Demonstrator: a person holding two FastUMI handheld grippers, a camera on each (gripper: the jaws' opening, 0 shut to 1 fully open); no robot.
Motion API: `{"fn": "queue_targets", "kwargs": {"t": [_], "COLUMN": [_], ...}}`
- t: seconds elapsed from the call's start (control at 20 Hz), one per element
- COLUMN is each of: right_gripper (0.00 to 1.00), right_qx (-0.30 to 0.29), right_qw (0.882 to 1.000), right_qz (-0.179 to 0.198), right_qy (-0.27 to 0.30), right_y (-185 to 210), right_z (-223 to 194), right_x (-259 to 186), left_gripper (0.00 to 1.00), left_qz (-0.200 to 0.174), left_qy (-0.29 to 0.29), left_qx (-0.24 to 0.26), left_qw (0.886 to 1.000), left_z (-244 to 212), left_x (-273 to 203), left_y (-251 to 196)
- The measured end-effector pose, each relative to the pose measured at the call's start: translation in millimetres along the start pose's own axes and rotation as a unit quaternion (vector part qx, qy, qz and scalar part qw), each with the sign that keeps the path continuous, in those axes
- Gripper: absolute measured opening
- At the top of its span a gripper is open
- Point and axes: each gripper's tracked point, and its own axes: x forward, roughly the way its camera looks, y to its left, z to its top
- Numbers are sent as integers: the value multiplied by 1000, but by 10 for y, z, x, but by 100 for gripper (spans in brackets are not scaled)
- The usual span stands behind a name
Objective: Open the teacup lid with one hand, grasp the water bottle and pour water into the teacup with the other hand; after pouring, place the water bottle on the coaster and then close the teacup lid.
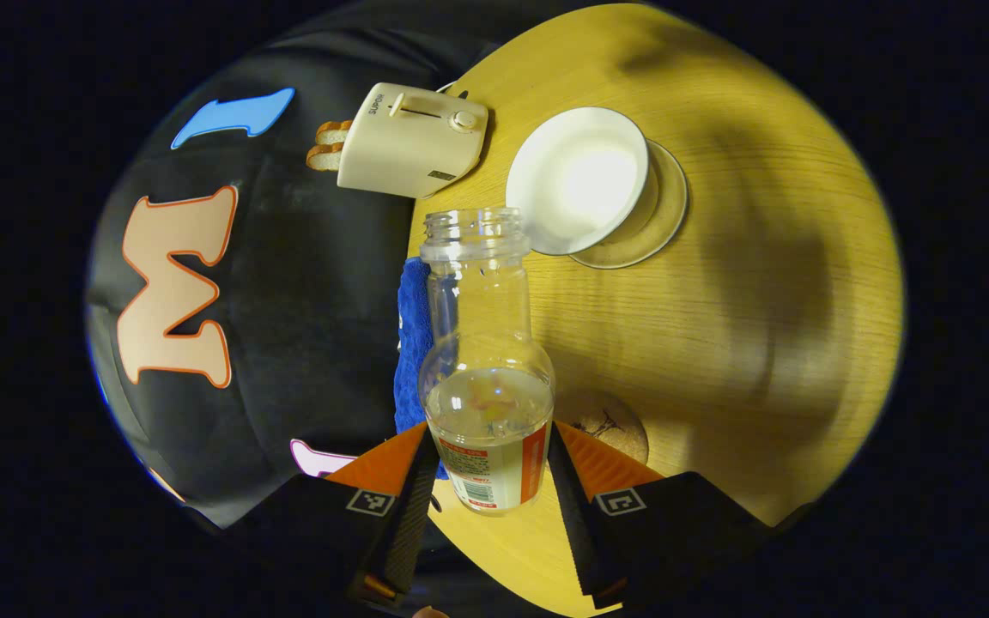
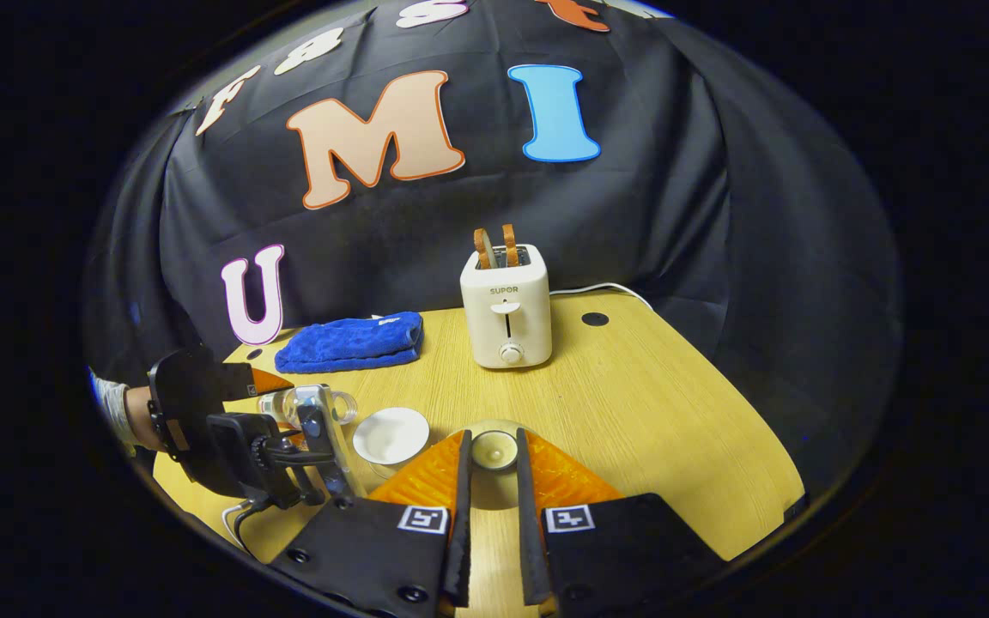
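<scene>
My left gripper [image 1: 491, 429] is shut on the clear water bottle [image 1: 482, 343], which has no cap and is partly filled. The bottle's mouth lies just beside the rim of the white teacup [image 1: 580, 176], which stands open on its saucer [image 1: 662, 210]. I see no stream of water. A round coaster [image 1: 610, 425] lies on the table by the right finger. In the right gripper view, my right gripper [image 2: 491, 434] is shut on the teacup lid [image 2: 494, 451] above the table. To its left the left gripper [image 2: 288, 403] tips the bottle [image 2: 327, 402] toward the teacup [image 2: 391, 435].
A cream toaster [image 2: 506, 313] with two bread slices stands at the back of the wooden table [image 2: 649, 412]. A folded blue cloth [image 2: 353, 342] lies at the back left. A person's sleeved hand [image 2: 121, 412] holds the left gripper.
</scene>
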Motion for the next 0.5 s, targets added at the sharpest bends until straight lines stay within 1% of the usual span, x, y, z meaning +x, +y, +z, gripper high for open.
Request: {"fn": "queue_targets", "kwargs": {"t": [0.15,0.2,0.25,0.4,0.5], "right_gripper": [27,27,27,27,27], "right_qx": [3,5,9,12,9], "right_qw": [1000,1000,1000,1000,1000], "right_qz": [-4,-4,-4,2,4], "right_qy": [-1,0,1,3,3], "right_y": [-60,-91,-109,-111,-107], "right_z": [-24,-30,-53,-94,-104], "right_x": [-2,-11,-10,-28,-37], "left_gripper": [69,68,69,69,69], "left_qz": [1,-1,-3,-5,-6], "left_qy": [8,15,23,34,36], "left_qx": [28,43,67,102,110], "left_qw": [1000,999,997,994,993], "left_z": [18,21,14,21,43], "left_x": [12,10,-6,-30,-23], "left_y": [80,102,134,204,220]}}
